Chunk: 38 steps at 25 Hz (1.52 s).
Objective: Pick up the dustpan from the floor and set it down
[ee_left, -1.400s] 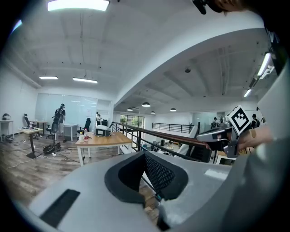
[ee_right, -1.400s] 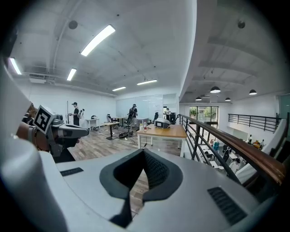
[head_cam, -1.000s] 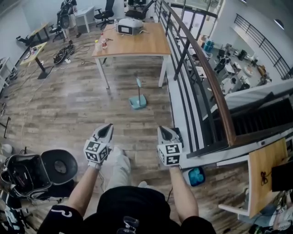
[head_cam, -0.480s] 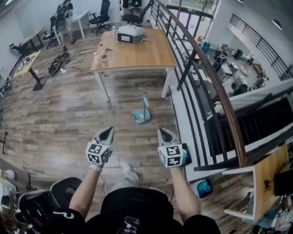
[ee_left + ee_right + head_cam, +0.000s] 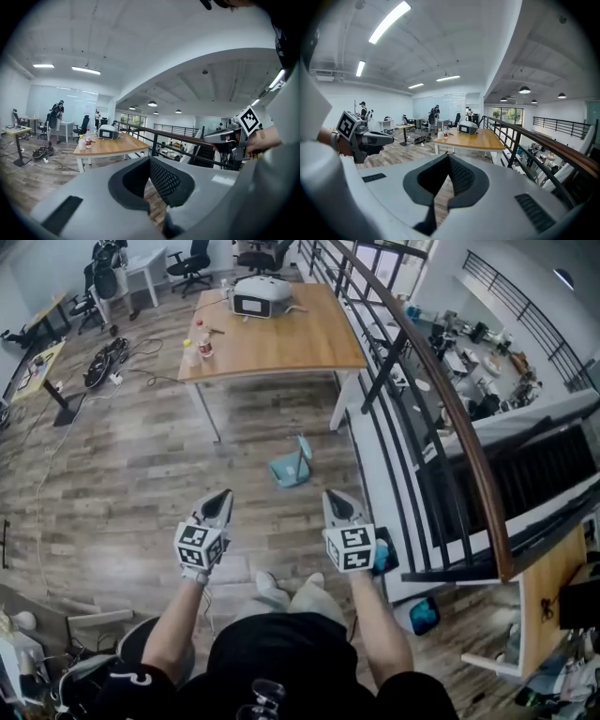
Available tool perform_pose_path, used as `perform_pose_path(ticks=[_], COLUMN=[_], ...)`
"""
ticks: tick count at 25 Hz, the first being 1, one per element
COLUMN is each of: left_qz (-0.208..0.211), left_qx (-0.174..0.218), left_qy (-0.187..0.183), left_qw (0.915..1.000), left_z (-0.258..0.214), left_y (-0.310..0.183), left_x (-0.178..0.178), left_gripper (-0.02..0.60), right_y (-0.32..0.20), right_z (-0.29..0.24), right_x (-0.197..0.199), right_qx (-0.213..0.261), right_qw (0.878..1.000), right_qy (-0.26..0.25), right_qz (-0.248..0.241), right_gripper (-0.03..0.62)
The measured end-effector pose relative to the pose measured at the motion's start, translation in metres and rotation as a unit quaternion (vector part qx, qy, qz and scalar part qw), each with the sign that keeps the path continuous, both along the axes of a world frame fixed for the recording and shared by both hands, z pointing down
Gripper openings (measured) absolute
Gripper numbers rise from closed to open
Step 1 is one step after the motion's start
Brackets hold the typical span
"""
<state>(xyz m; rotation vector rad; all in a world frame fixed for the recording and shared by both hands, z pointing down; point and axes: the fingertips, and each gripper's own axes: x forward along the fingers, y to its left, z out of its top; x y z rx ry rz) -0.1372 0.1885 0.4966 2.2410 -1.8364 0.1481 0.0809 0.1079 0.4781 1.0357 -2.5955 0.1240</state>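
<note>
Head view: the dustpan (image 5: 292, 468) sits on the wooden floor (image 5: 141, 465), close to that floor's right edge where the railing (image 5: 441, 399) runs. It is just in front of the near right leg of the table (image 5: 291, 338). Its teal pan lies flat on the boards and its handle stands up, leaning a little. The left gripper (image 5: 222, 494) and the right gripper (image 5: 334, 495) are held out side by side above the person's feet. Both are well apart from the dustpan, which lies ahead of them and roughly between their lines. Neither touches it. On the table, a white device (image 5: 261, 296) stands near the far edge and two bottles (image 5: 195, 349) stand by the left edge.

Left gripper view: the two jaws are pressed together, their dark pads meeting at the tip with nothing pinched between them. Beyond them stand the table with its bottles and device, and the railing running off to the right. The right gripper shows at the right edge, held in a hand (image 5: 265, 140).

Right gripper view: these jaws are likewise pressed together and carry nothing. Only a sliver of floor shows below the meeting pads. The table stands straight ahead, the railing passes on the right, and the left gripper shows at the left edge.
</note>
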Motion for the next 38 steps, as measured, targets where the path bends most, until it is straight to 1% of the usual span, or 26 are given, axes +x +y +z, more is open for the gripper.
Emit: perform_pose_path(ticks=[7,14,19,23,27,31,34,38], left_qz=[0.011,0.014,0.014,0.014,0.018,0.018,0.019,0.016], left_qx=[-0.010,-0.005,-0.011,-0.019,-0.021,-0.021,-0.020,-0.029], left_qy=[-0.004,-0.001,-0.010,-0.014,-0.020,-0.021,-0.022,-0.024], left_qw=[0.9999,0.9999,0.9998,0.9996,0.9994,0.9994,0.9994,0.9992], left_z=[0.007,0.006,0.008,0.012,0.014,0.011,0.009,0.016], left_y=[-0.026,-0.066,-0.114,-0.161,-0.205,-0.244,-0.266,-0.283], left_x=[-0.003,-0.008,-0.016,-0.022,-0.022,-0.020,-0.018,-0.015], left_gripper=[-0.003,-0.003,-0.003,-0.003,-0.003,-0.003,-0.003,-0.003], right_y=[-0.023,-0.066,-0.114,-0.161,-0.205,-0.240,-0.262,-0.280], right_z=[0.007,0.022,0.026,0.034,0.052,0.053,0.057,0.066], right_x=[-0.005,-0.010,-0.021,-0.028,-0.028,-0.029,-0.032,-0.028], right_qx=[-0.008,-0.017,-0.020,-0.033,-0.040,-0.056,-0.062,-0.069], right_qw=[1.000,1.000,1.000,0.999,0.999,0.998,0.998,0.998], right_qy=[0.002,0.002,-0.004,-0.005,0.001,0.000,0.001,0.004], right_qz=[0.011,0.012,0.009,0.008,0.007,0.003,-0.001,-0.007], right_gripper=[-0.009,-0.009,-0.009,-0.009,-0.009,-0.009,-0.009,-0.009])
